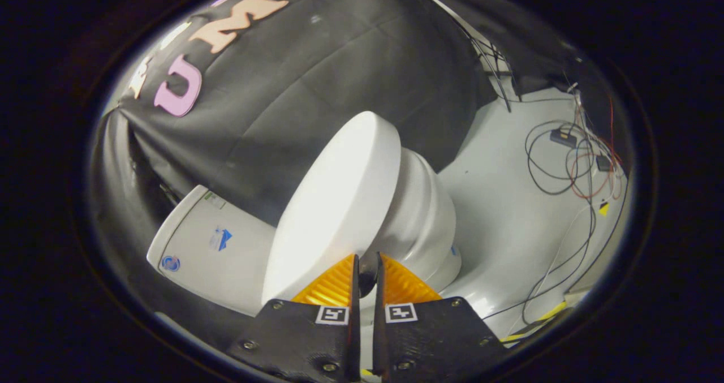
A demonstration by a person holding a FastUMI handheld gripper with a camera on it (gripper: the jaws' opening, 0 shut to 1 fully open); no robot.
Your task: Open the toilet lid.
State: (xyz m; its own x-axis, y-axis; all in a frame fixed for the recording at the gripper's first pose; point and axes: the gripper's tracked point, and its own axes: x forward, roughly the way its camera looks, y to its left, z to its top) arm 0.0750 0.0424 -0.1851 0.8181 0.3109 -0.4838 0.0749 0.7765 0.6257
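**A:** What's your tool [366, 261] doing?

**B:** My two fingers [331, 284] are drawn nearly together, with just a narrow slit left between them. Something dark sits in that slit near the tips; I can't tell what it is, and I can't tell whether both fingers press on anything. So whether I'm gripping is unclear.

**A:** And the toilet lid?

**B:** The toilet lid [336, 207] is straight ahead of the fingertips, its near rim right at them, possibly touching. It lies closed on the toilet bowl [427, 219], and its long axis runs from the rim at my tips away toward the cistern [206, 244], where I judge the hinge to be. My camera is rolled, so the whole toilet looks tipped over.

**A:** So which way must you go?

**B:** I reckon the rim at my tips has to swing up and back toward the cistern and the black cloth wall [339, 72] behind it. The slit lines up with the lid's front edge, which is what the lift turns on.

**A:** Anything in the way?

**B:** Loose cables [557, 173] lie on the floor [509, 213] beyond the bowl, well apart from the lid.
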